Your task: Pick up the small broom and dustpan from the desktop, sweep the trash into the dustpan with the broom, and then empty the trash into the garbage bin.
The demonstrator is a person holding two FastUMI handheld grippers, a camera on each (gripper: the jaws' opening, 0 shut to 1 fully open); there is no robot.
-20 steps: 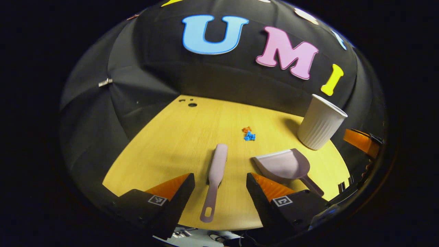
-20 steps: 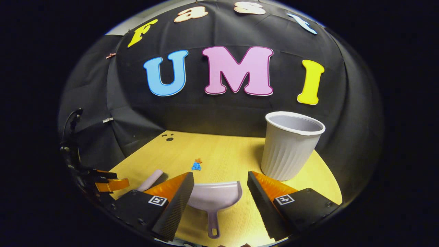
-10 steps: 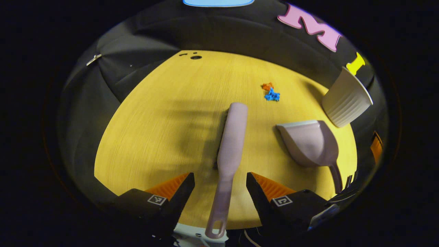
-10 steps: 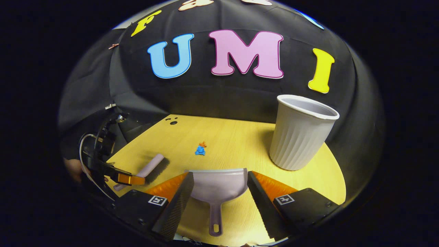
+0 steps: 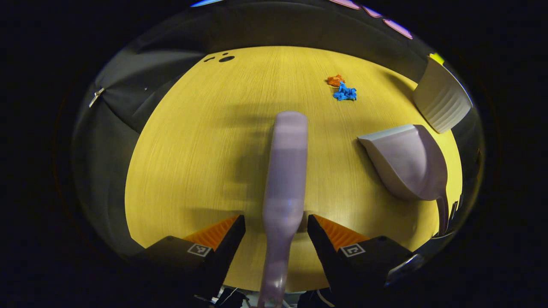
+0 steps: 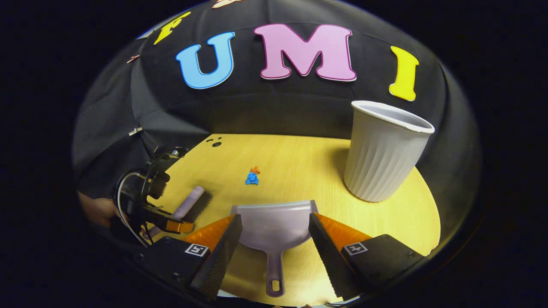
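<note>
Approach phase of the double pick-up. We see the left gripper (image 5: 276, 224) spread wide and released, its fingers now flanking the small broom (image 5: 284, 171) at the neck where head narrows to handle; a second ago the broom lay well ahead of it on the desk (image 5: 192, 141), so the gripper has closed in and dropped low, and the broom looks blurred from that motion. We cannot tell whether either finger already touches it. In the right gripper view, the right gripper (image 6: 276, 233) is likewise released, with the dustpan (image 6: 274, 224) lying flat between its fingers, handle pointing back toward the camera; the pan has come nearer between the fingers over the last second. The left gripper (image 6: 171, 224) shows there too, held low beside the broom (image 6: 190, 201). The trash (image 5: 342, 87), an orange scrap touching a blue one, lies untouched toward the far side of the desk, and the garbage bin (image 6: 385, 158) stands upright at the far right, just beyond the dustpan. We judge that nothing is grasped yet: the change means both tools are now bracketed, so the next step is to clench on the broom handle and the dustpan, with sweeping and emptying all still ahead
</note>
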